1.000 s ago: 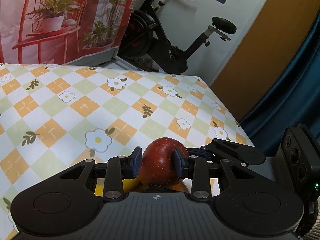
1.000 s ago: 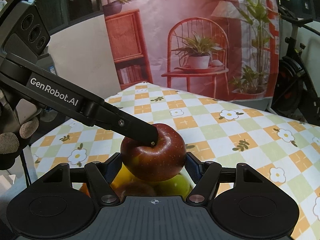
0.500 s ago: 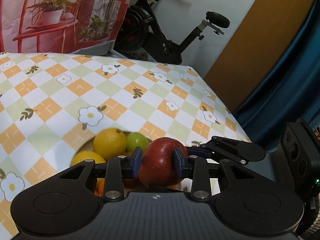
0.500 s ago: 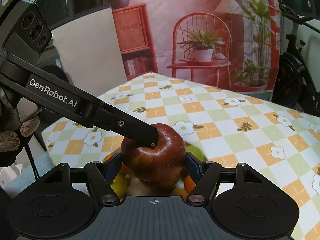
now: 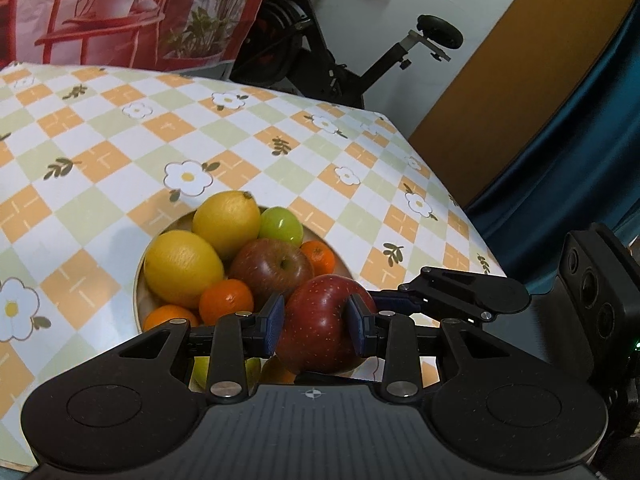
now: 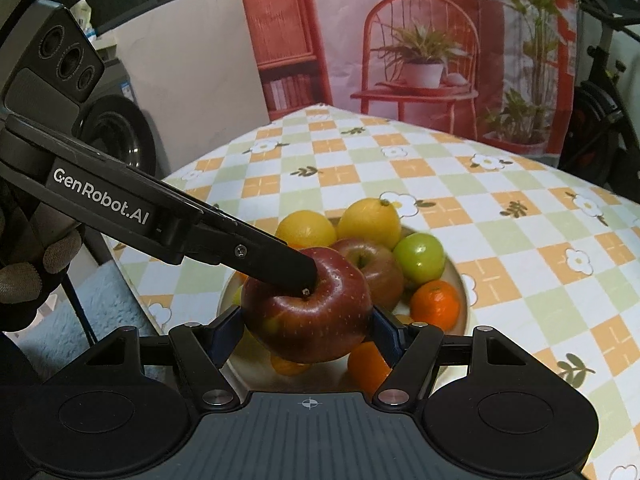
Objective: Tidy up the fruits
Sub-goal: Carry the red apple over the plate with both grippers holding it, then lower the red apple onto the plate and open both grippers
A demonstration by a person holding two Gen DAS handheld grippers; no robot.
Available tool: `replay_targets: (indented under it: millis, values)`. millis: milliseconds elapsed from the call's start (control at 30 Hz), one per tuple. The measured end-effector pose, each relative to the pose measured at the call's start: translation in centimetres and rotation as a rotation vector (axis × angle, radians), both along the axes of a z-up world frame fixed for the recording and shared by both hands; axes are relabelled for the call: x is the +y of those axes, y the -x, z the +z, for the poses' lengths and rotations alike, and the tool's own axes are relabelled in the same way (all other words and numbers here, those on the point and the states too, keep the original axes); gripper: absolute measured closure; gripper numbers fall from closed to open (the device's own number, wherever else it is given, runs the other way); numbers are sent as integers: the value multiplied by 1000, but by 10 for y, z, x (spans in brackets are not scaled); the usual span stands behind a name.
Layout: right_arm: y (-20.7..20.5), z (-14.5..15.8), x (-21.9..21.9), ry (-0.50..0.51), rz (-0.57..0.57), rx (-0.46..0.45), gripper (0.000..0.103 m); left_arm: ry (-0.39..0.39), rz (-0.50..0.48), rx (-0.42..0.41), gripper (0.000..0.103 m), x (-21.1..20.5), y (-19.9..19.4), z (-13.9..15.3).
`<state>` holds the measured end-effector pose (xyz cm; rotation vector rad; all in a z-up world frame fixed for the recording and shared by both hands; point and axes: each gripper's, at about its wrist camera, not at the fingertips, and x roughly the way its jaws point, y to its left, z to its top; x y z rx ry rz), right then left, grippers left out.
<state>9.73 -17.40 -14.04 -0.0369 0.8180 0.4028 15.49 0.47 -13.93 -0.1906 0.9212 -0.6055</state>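
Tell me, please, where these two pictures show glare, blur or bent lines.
Left wrist view: the table edge bows from the fisheye lens; the nearest lemon looks slightly smeared; the green fruit carries a small highlight. Right wrist view: soft glare sits on the red apple and the green fruit; the backdrop curves toward the edges; the claws' black bodies are dark, with little detail.
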Motion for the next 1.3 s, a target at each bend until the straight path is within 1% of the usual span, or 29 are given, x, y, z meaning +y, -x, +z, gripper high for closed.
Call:
replay_targets:
  millis: [200, 300, 600, 967, 1100, 1300]
  values:
    - [-4, -11, -2, 0, 1, 37, 38, 9, 2, 44, 66, 2, -7, -14]
    - [-5, -14, -4, -13, 0, 36, 38, 15, 6, 43, 66, 2, -8, -16]
    - [-9, -14, 0, -4, 28, 36, 38, 21, 27, 48, 66, 6, -7, -16]
    - [-7, -13, 0, 4, 20, 25, 37, 13, 26, 48, 64, 4, -7, -18]
    - [-4, -12, 1, 13, 19, 7, 37, 10, 35, 45, 60, 5, -7, -18]
    - [-1, -13, -2, 5, 9, 0, 38, 12, 32, 45, 60, 5, -7, -19]
